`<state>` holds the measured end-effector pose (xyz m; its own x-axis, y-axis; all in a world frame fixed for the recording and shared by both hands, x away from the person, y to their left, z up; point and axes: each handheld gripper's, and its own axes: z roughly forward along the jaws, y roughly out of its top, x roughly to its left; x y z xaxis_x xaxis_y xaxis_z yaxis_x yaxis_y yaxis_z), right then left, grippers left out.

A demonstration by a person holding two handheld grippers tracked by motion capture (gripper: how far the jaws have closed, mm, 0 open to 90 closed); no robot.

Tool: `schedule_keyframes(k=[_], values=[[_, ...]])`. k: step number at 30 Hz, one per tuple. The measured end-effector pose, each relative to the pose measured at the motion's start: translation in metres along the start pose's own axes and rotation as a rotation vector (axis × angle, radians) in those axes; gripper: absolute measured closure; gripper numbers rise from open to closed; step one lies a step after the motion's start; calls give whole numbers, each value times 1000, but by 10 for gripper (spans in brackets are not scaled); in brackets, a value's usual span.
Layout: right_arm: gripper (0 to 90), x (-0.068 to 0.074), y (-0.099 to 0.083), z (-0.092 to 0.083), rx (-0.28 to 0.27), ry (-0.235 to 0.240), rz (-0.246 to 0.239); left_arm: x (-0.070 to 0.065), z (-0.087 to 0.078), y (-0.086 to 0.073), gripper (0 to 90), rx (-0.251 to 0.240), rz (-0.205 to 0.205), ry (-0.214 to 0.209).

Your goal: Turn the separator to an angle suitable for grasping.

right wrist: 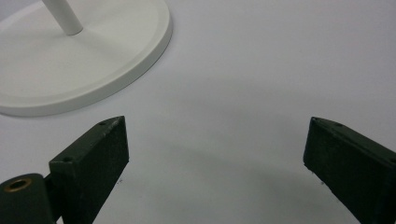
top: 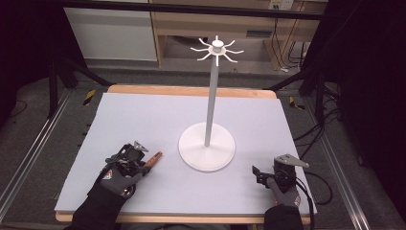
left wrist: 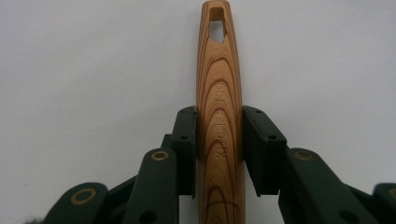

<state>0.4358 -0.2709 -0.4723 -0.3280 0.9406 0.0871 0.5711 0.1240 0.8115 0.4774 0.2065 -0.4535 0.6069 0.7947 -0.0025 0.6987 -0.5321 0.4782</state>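
Slippage looked the main risk: the left tongs (left wrist: 218, 140) were clamped on the wooden handle (left wrist: 219, 107) low over the tabletop (top: 158, 120), pads on its smooth tapered sides, so a tilt might have let it slide. The right tongs (right wrist: 215, 154) sat released (nothing between them). Its working end was hidden; threading the hanging hole onto the stand's (top: 209, 115) thin hooks (top: 217, 50) seemed fiddly.

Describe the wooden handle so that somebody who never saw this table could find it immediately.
Start at the white hook stand in the middle of the pale grey table, then look toward the near left corner. There the left hand-held gripper is shut on the wooden handle. It is the one brown, grained piece, slim, with a hanging hole at its tip.
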Motion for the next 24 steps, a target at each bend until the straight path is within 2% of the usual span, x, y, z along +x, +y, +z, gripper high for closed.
schedule_keyframes(k=[6,13,20,24], values=[[70,0,0,1,6,1,-1,-2,2,2,660,3,16,14],[69,0,0,1,6,-3,-2,-6,7,12,562,-13,35,19],[69,-1,0,1,8,-1,3,-2,13,19,574,-9,28,11],[69,-1,0,1,8,0,4,0,14,21,615,-3,22,4]])
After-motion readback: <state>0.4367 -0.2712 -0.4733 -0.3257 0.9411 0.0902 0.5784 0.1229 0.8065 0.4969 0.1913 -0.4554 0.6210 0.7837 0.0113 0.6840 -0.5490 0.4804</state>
